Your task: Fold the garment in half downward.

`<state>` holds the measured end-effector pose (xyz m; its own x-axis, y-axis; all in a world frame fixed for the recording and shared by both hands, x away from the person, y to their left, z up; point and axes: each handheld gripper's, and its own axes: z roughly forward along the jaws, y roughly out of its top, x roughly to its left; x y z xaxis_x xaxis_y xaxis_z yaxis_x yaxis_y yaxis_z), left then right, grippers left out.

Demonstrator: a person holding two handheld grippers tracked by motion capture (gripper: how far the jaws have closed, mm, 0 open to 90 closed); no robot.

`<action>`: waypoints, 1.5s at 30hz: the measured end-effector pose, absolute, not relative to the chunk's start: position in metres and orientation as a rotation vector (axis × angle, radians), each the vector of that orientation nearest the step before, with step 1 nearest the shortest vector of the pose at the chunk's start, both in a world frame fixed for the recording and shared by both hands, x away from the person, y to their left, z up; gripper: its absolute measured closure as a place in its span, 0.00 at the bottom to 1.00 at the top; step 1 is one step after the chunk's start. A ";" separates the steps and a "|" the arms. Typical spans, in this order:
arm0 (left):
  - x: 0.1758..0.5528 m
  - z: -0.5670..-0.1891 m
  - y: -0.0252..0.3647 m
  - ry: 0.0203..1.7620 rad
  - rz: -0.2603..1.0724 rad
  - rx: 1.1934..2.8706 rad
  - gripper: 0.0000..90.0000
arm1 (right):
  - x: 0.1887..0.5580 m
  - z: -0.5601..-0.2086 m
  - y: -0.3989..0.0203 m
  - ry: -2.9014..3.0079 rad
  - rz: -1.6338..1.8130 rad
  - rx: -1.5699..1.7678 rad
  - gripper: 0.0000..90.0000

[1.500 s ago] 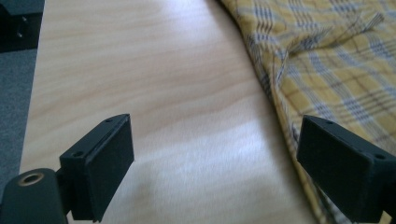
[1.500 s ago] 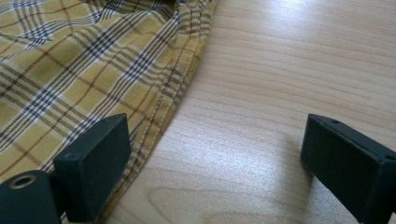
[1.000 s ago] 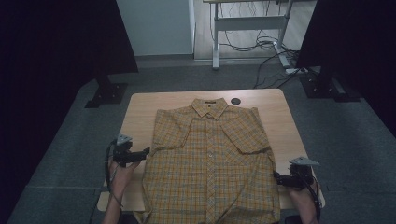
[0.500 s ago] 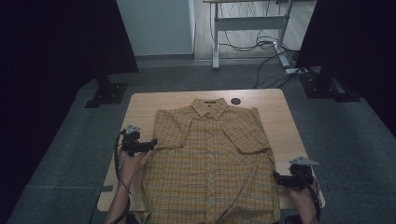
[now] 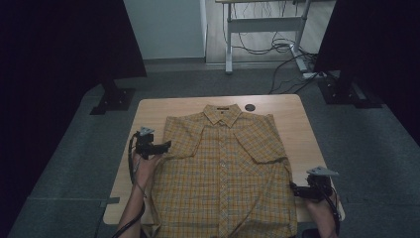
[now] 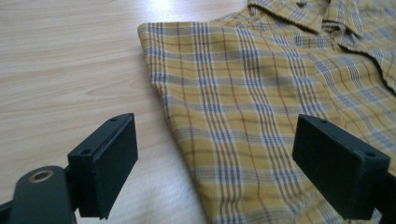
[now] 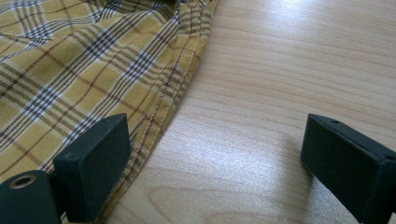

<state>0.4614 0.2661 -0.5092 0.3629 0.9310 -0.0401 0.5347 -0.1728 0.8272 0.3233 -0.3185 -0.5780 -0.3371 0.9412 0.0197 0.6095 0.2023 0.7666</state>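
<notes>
Jaws spread wide on your left gripper (image 6: 217, 163) and right gripper (image 7: 215, 163), each straddling an edge of the plaid shirt (image 5: 223, 168), gripping nothing.

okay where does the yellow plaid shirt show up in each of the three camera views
High view: the yellow plaid shirt lies flat mid-table, collar away from the person.
Left gripper view: it covers the right half, its edge running between the open jaws.
Right gripper view: it covers the upper left, its stitched edge beside the left jaw.
Shared landmark: the light wooden table, bare beside the shirt's edge in every view.
</notes>
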 end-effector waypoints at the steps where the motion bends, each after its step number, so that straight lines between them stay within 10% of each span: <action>1: 0.467 -0.512 0.264 1.285 0.641 1.836 0.17 | 0.323 -0.578 -0.319 2.025 0.963 1.440 0.09; 45: 0.497 -0.552 0.238 1.392 0.683 1.925 0.12 | 0.347 -0.558 -0.321 2.006 1.068 1.502 0.05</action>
